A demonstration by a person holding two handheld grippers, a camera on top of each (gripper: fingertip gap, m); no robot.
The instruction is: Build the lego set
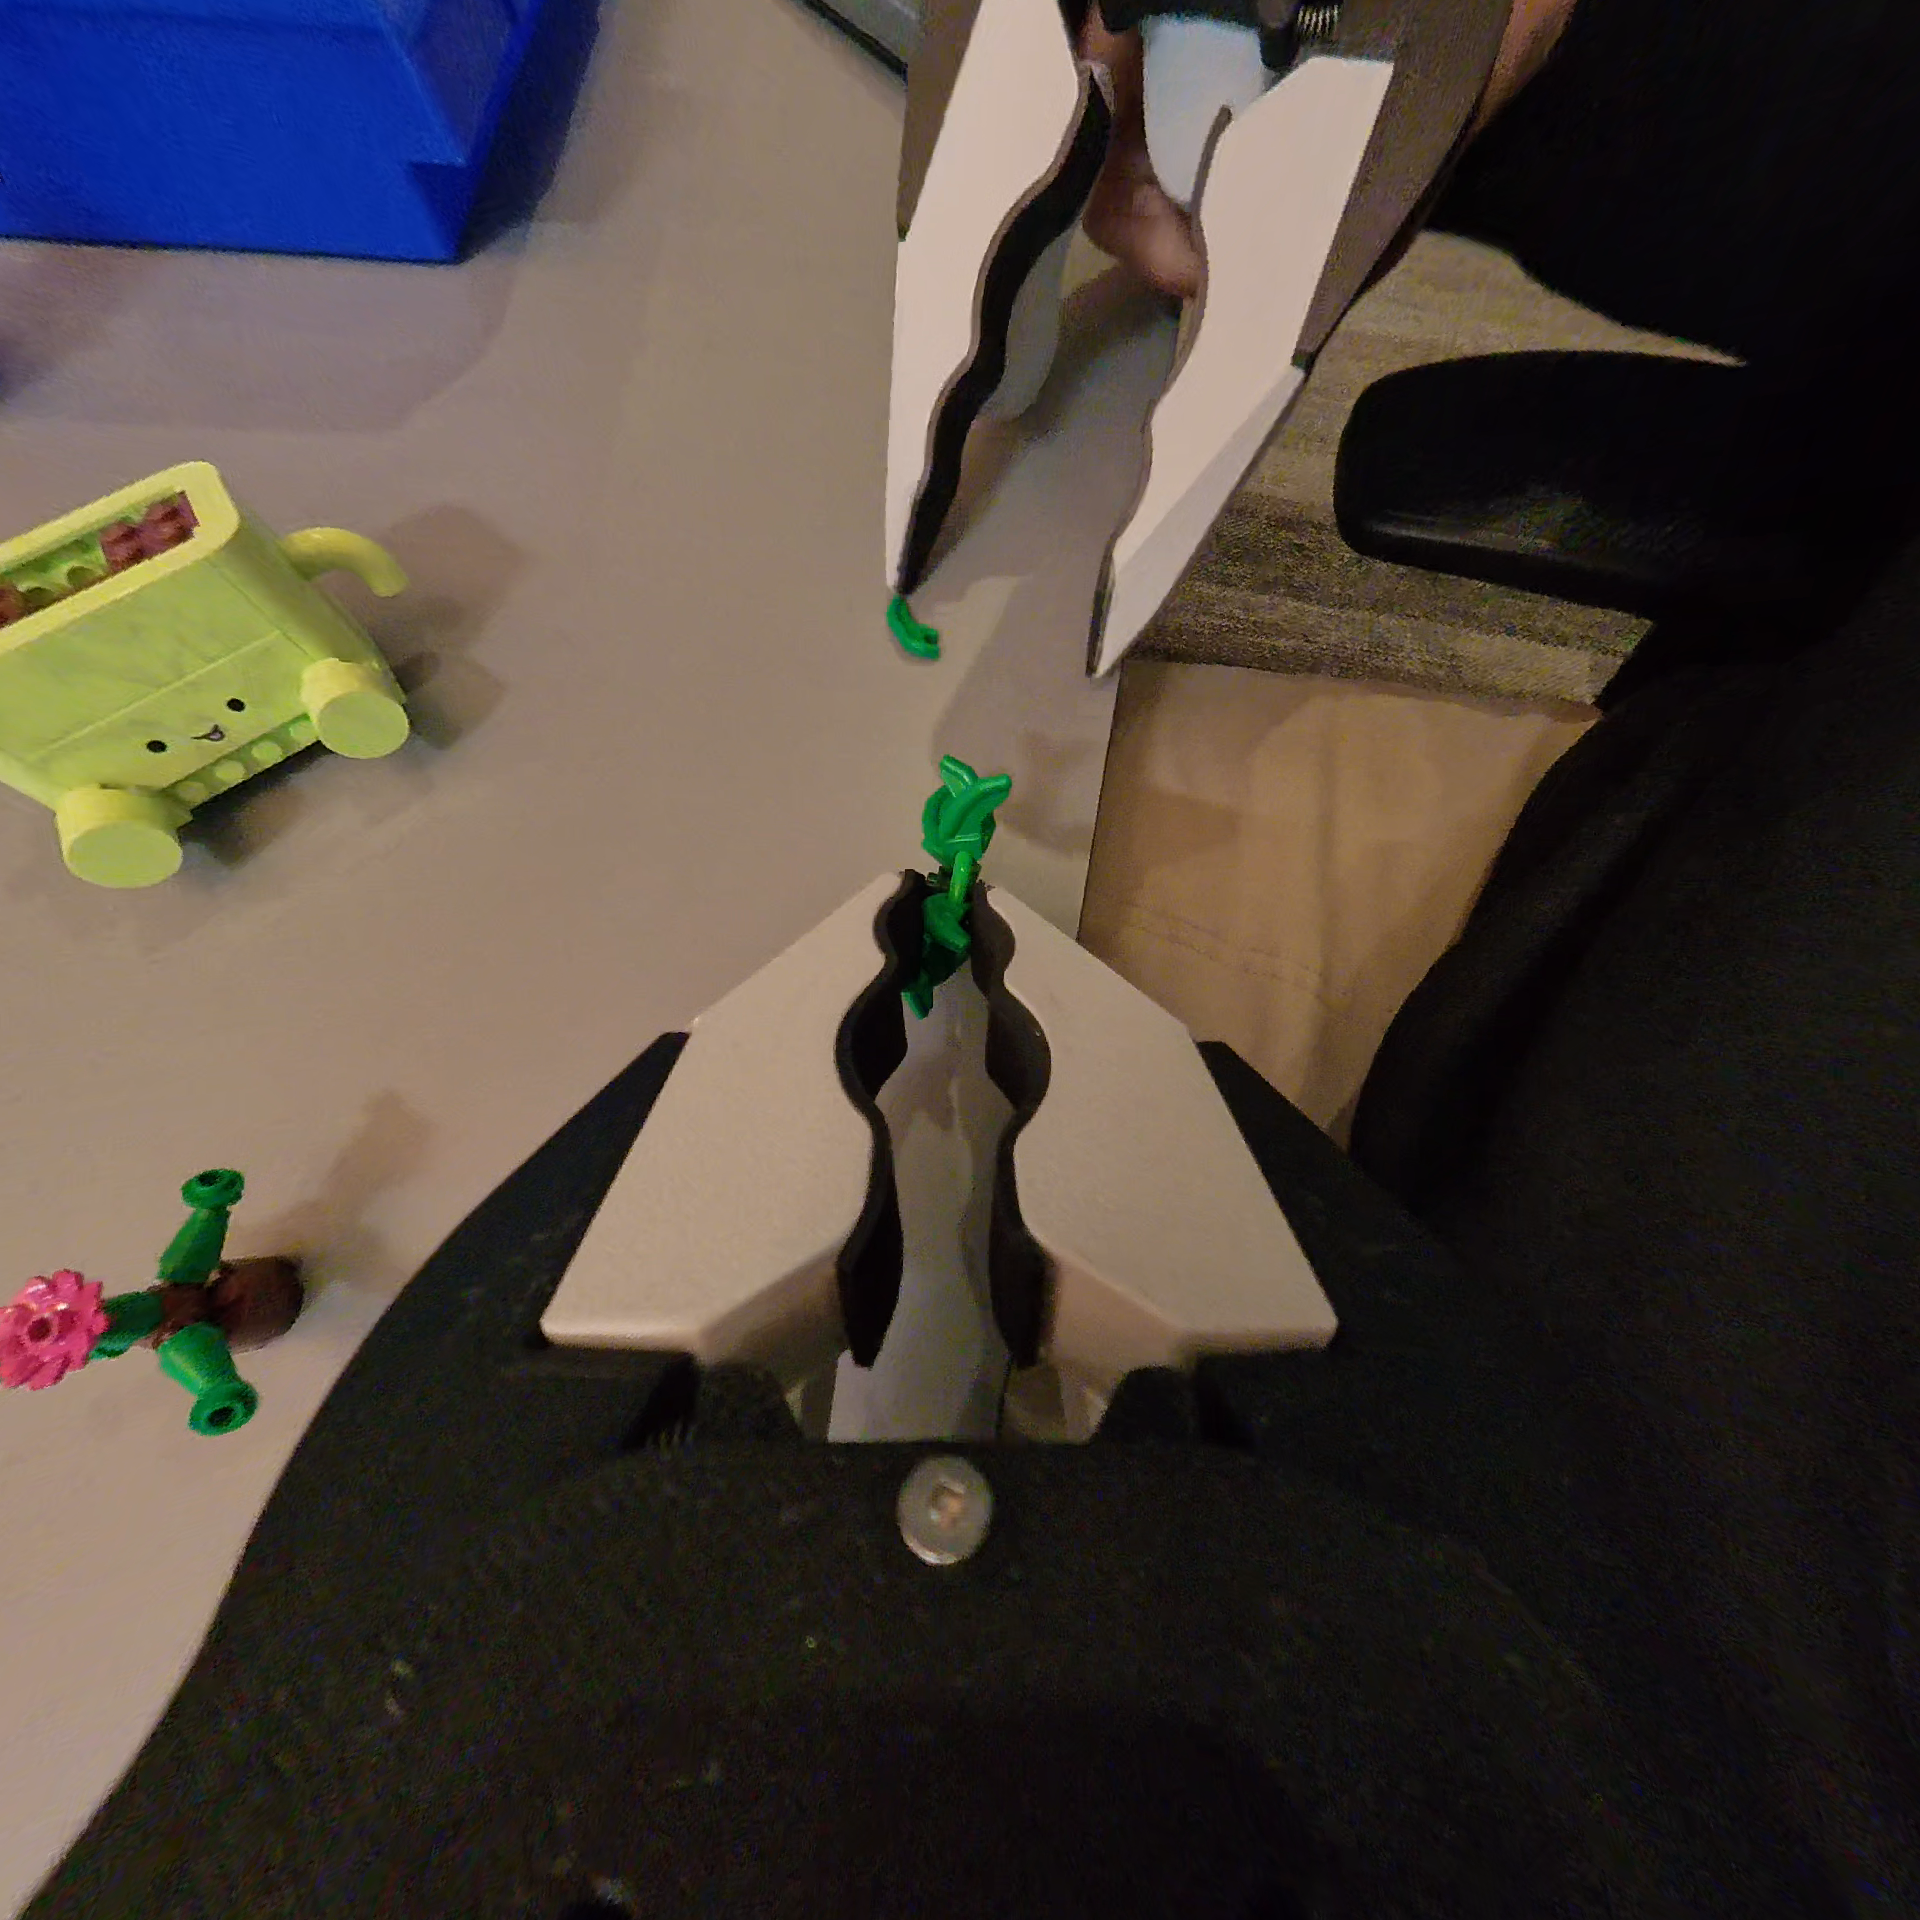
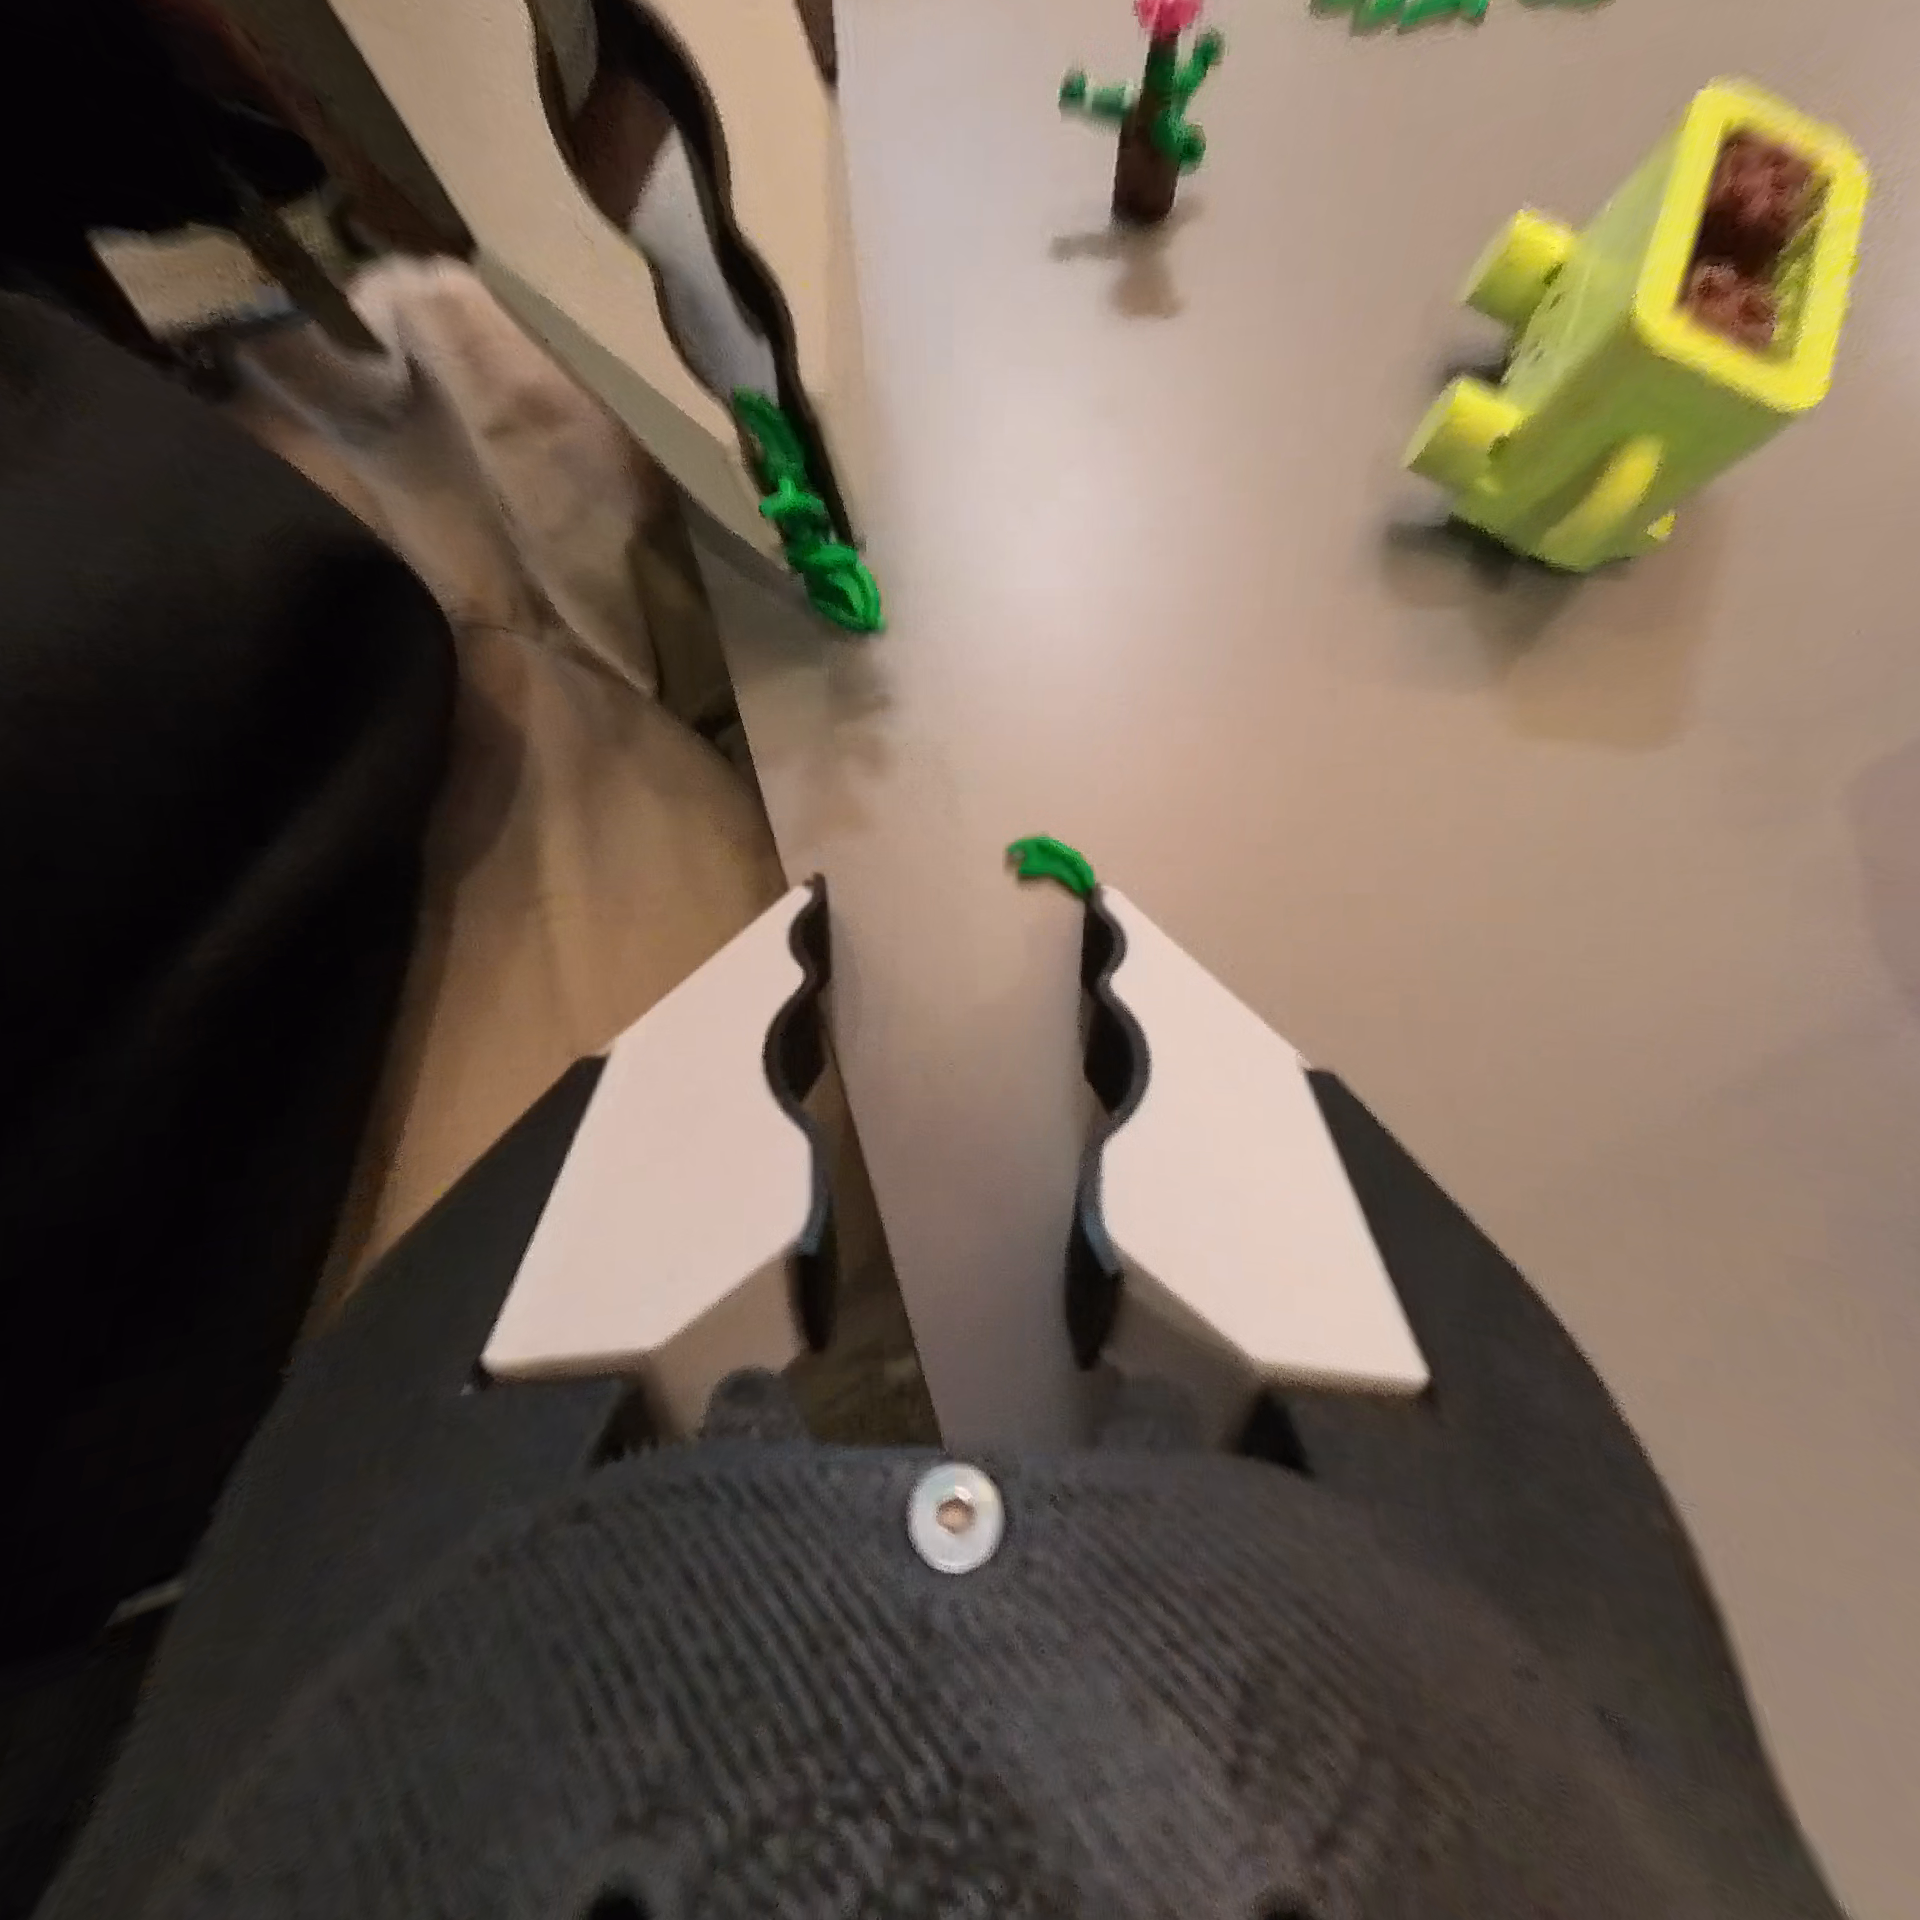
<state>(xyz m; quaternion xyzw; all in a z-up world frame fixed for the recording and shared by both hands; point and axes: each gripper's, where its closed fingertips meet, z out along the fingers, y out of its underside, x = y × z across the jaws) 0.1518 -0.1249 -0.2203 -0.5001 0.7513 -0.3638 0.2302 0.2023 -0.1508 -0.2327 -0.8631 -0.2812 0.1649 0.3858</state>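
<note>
My left gripper (image 1: 943,894) is shut on a green leafy stem (image 1: 961,831) that sticks out past its tips; the stem also shows in the right wrist view (image 2: 821,540). My right gripper (image 2: 956,894) is open over the table's edge, and it also shows in the left wrist view (image 1: 1003,623). A small green leaf piece (image 2: 1049,860) sits at the tip of one of its fingers (image 2: 1195,1091), also seen in the left wrist view (image 1: 912,629). A lime-green planter (image 1: 177,665) with a face lies on the table. A brown stem with green branches and a pink flower (image 1: 156,1314) lies at the left.
A blue bin (image 1: 260,114) stands at the far left. The grey table's edge (image 1: 1091,790) runs close to the right of both grippers, with a black chair (image 1: 1558,488) and carpet beyond. More green pieces (image 2: 1434,8) lie at the far side, blurred. The grippers' ends are close to 7 centimeters from one another. Left tips and right tips are each some 15 centimeters from the lime-green planter (image 1: 177,665). It is also in sight in the right wrist view (image 2: 1587,298).
</note>
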